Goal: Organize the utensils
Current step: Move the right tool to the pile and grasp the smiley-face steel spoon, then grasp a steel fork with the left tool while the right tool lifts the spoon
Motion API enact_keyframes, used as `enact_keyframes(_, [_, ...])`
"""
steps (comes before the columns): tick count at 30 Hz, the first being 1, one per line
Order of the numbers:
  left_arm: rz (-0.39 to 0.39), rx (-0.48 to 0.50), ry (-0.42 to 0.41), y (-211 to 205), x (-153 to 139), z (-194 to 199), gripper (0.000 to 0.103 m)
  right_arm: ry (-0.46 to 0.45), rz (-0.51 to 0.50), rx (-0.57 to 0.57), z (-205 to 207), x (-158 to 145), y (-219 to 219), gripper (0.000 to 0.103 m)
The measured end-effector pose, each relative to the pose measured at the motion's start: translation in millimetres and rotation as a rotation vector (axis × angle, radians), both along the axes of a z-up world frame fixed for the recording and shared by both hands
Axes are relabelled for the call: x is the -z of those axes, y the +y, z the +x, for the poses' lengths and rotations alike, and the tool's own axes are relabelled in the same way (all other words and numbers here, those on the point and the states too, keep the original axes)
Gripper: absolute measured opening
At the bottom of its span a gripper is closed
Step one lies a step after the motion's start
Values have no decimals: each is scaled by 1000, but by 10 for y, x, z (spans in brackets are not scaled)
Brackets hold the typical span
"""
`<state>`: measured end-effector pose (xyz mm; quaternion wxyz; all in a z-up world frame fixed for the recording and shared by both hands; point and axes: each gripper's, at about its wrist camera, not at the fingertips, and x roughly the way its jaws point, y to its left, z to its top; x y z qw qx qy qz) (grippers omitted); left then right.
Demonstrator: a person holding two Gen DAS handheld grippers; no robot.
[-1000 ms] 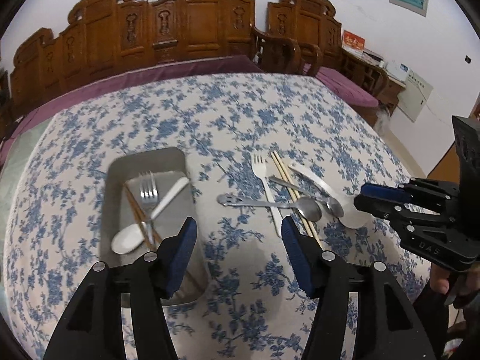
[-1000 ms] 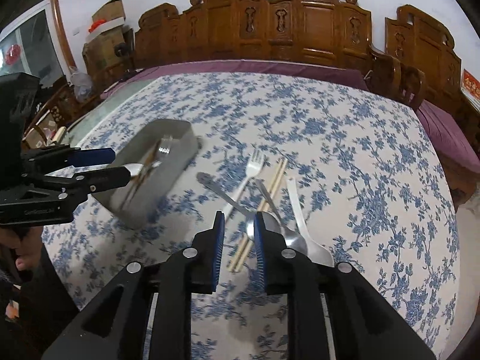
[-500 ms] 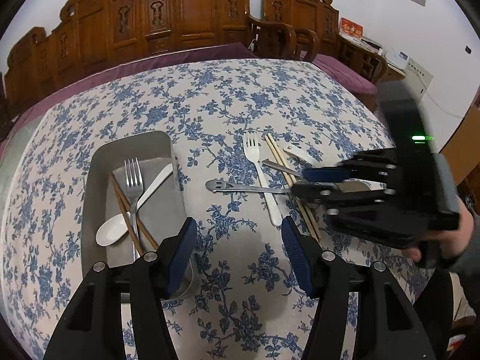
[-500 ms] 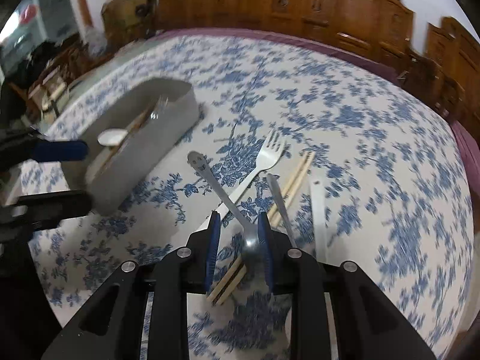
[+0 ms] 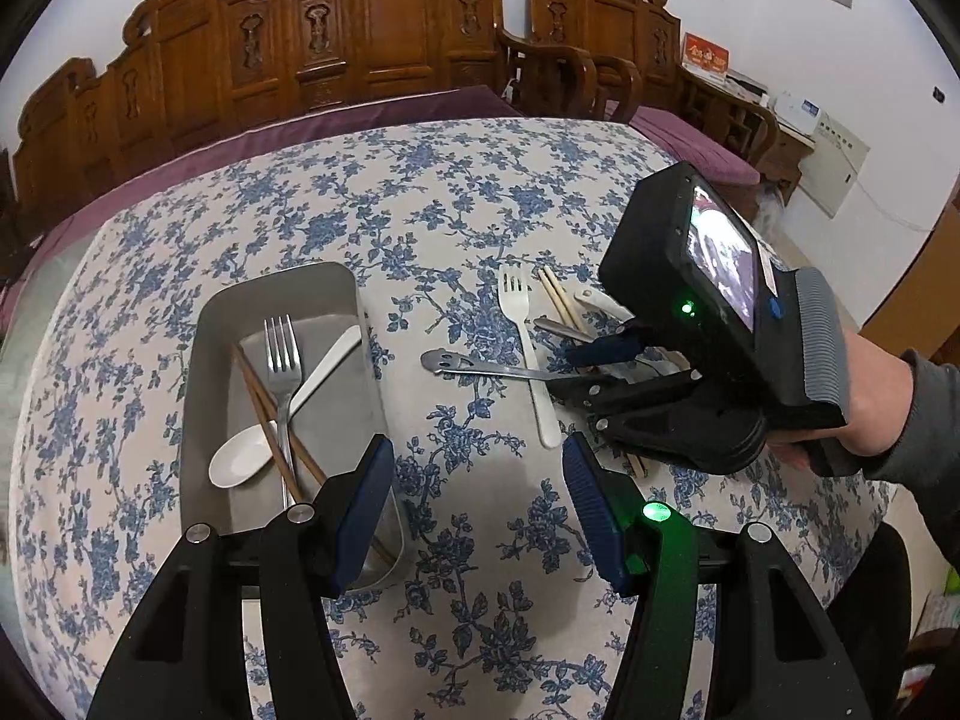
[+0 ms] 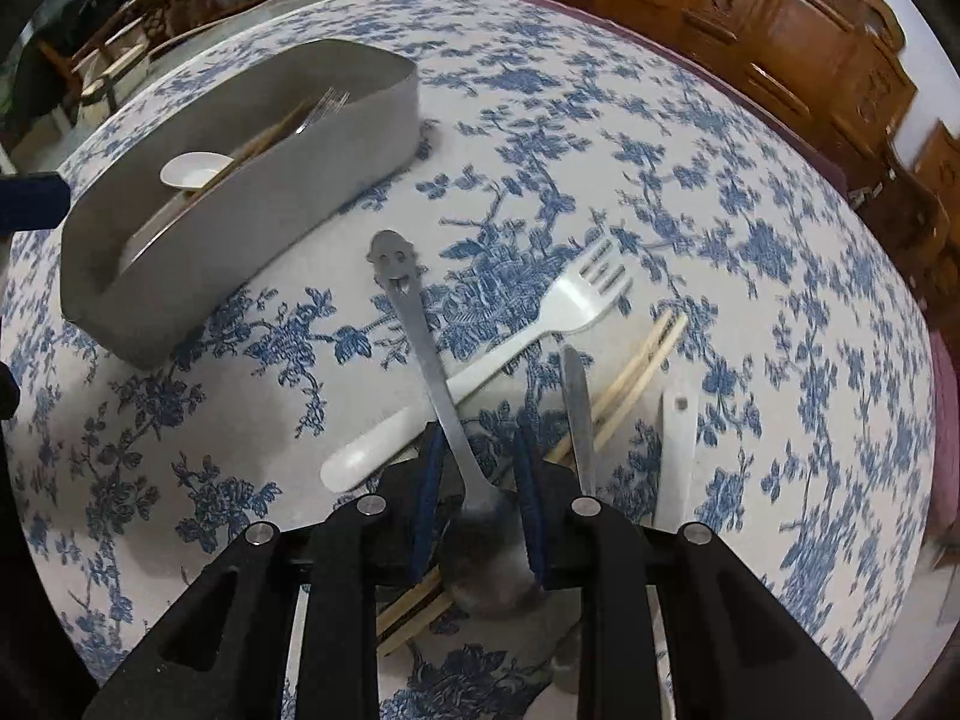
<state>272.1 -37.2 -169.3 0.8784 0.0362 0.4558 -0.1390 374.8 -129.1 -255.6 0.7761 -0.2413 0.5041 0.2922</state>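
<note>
Right gripper (image 6: 477, 498): slightly parted, metal spoon (image 6: 444, 420) straddled between fingers | left gripper (image 5: 477, 507): spread wide, tray (image 5: 207, 324) ahead-left.

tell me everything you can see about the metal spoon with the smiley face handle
The smiley spoon looks like dull steel, with a face cut into the flat round handle end, a slim stem and an oval bowl. It lies flat on the floral cloth, beside the tray, its stem crossing over the white fork. The right claw straddles the neck above the bowl, pads either side; whether they touch it is unclear.
</note>
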Motion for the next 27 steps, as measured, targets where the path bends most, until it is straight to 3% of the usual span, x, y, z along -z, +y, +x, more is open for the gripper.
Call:
enact_keyframes(4, [-2,0,1,-1,-2,0,56,16,8,-24,-30,5,43,8])
enact_keyframes(8, [-1,1,7,-18,14,9,56,28,42,-16,-72,-38,16,7])
enact_keyframes(16, [2,15,11,-154,73,141,56,-3,194,108,-122,-370,-360,7])
enact_keyframes(23, [-4,27,39,-345,255,451,56,-31,217,208,-183,-462,-732,7])
enact_keyframes(27, [-5,30,76,-458,412,661,50,-28,226,239,-219,-440,-902,7])
